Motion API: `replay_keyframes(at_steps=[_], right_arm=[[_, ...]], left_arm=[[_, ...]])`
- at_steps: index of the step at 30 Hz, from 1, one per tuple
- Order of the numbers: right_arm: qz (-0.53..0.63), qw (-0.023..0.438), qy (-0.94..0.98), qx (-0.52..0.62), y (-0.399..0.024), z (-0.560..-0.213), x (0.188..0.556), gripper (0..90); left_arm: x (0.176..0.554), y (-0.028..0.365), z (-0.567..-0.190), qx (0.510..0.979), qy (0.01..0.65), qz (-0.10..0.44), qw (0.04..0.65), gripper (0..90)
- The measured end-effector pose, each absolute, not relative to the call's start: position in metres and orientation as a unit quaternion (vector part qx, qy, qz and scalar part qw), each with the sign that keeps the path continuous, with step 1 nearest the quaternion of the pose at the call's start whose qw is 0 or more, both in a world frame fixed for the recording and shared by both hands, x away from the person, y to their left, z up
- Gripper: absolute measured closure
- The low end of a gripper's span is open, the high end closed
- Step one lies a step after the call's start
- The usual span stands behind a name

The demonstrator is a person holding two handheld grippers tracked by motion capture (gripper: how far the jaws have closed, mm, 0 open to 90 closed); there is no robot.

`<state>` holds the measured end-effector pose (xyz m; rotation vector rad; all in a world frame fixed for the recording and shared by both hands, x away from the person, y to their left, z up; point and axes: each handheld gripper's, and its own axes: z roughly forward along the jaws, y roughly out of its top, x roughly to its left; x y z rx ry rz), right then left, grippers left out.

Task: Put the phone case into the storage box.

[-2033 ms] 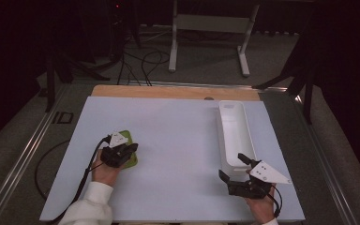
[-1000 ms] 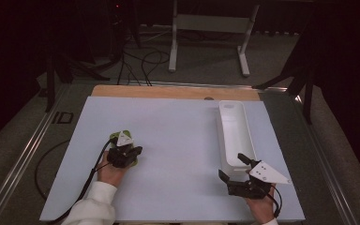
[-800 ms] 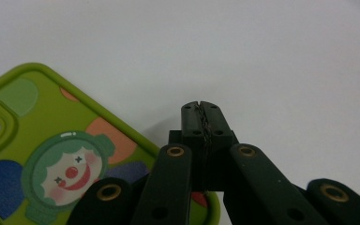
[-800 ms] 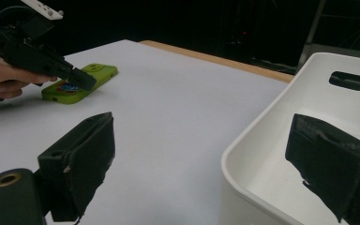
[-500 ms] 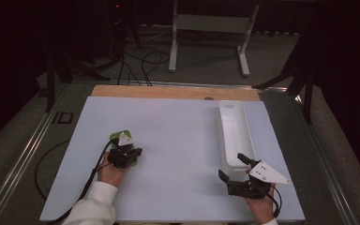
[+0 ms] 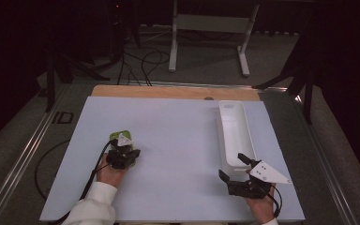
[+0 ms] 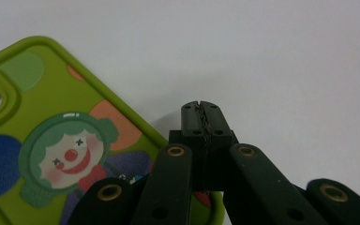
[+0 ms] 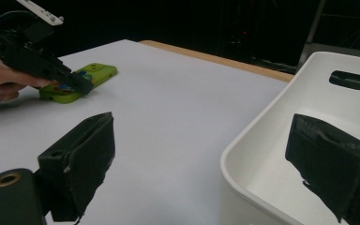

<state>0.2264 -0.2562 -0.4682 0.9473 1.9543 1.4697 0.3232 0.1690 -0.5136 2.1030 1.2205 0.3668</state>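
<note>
The green phone case point(image 7: 51, 136) lay flat on the white table, printed side up, showing a cartoon clown face among coloured patches. It sat toward my left, raised camera cut-out at the far end, its near corner under my gripper.

A long white tray point(image 6: 234, 136) lies just ahead of the right gripper on the white table point(image 6: 173, 140). Beyond the table's wooden edge point(image 6: 168, 91), cables point(image 6: 145, 61) and a grey stand point(image 6: 211, 23) occupy the dark floor.
</note>
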Motion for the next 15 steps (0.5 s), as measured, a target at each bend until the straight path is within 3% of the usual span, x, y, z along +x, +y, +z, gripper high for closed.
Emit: replay_keyframes(at_steps=[15], right_arm=[[0.543, 0.255, 0.719, 0.351, -0.256, -0.468, 0.229, 8.4]], left_arm=[[0.297, 0.203, -0.515, 0.795, 0.485, 0.155, 0.330, 90.0]])
